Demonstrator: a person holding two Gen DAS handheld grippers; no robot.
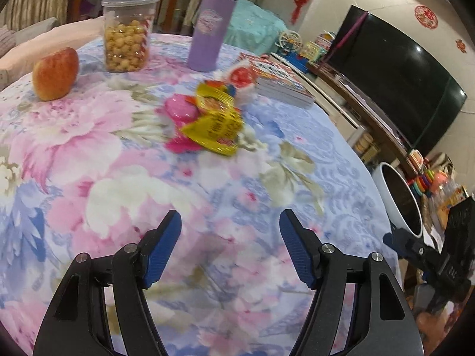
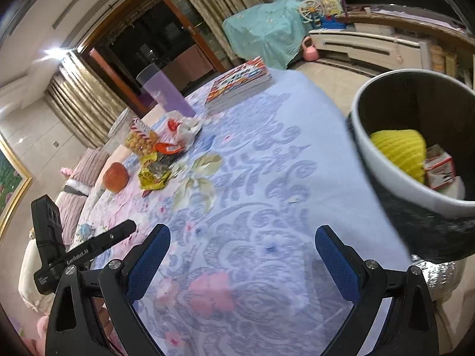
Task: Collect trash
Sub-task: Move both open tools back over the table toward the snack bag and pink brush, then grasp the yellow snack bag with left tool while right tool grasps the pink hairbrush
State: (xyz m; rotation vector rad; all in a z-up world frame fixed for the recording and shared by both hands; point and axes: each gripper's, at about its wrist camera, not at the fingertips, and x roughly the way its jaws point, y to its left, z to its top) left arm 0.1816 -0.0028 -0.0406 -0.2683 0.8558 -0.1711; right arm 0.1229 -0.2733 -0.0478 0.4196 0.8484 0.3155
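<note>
A pile of trash lies mid-table: a crumpled yellow wrapper [image 1: 215, 118], a pink wrapper [image 1: 181, 111] and a white-and-red wrapper [image 1: 242, 78]. The pile also shows in the right wrist view [image 2: 154, 167]. My left gripper [image 1: 230, 249] is open and empty, low over the floral tablecloth [image 1: 89, 160], short of the pile. My right gripper [image 2: 242, 262] is open and empty over the cloth near the table's right edge. A white trash bin [image 2: 394, 178] stands beside the table, holding a yellow foam net [image 2: 397, 149] and a small box [image 2: 439, 169]. The bin also shows in the left wrist view [image 1: 386, 192].
An apple [image 1: 55, 74], a clear snack jar [image 1: 129, 34], a purple tumbler [image 1: 210, 26] and a stack of books [image 1: 282, 81] stand on the far side of the table. A TV [image 1: 394, 80] and cluttered cabinet line the right wall.
</note>
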